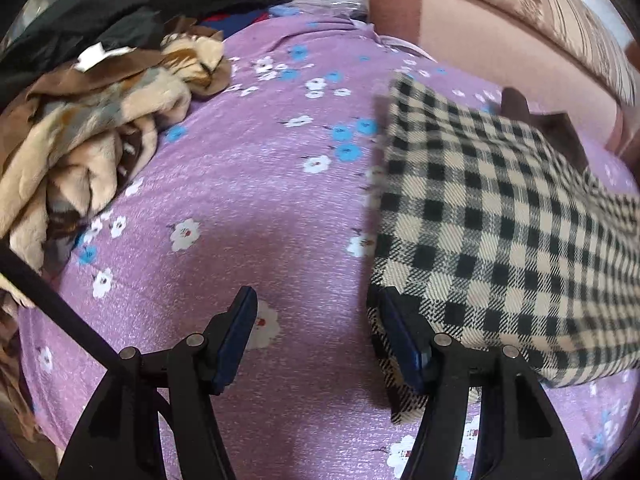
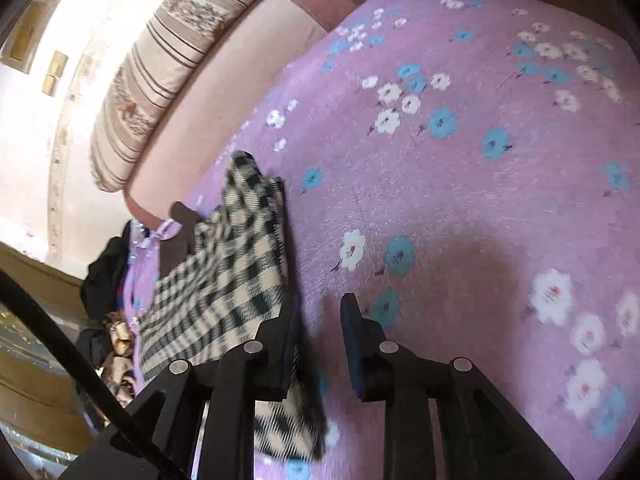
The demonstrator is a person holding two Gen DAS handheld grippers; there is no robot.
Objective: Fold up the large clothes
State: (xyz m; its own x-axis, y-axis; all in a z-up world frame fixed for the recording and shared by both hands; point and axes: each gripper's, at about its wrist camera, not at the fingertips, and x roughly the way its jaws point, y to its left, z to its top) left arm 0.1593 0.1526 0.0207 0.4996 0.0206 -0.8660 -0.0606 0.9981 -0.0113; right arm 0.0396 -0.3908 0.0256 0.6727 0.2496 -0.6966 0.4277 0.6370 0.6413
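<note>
A black-and-cream checked garment [image 1: 492,232] lies folded on the purple flowered bedspread [image 1: 248,200]. My left gripper [image 1: 316,312] is open just above the bedspread; its right finger [image 1: 400,340] rests against the garment's near left edge, and nothing sits between the jaws. In the right wrist view the same garment [image 2: 224,272] appears blurred at the left. My right gripper [image 2: 316,320] is open, with its left finger [image 2: 280,344] against the garment's edge and cloth hanging below it. A brown lining [image 1: 560,132] shows at the garment's far side.
A heap of tan, brown and black clothes [image 1: 92,120] lies at the bed's left side. A pink sofa arm [image 1: 472,40] with a striped cushion [image 2: 168,64] borders the bed beyond the garment. Bare purple bedspread [image 2: 480,200] spreads to the right.
</note>
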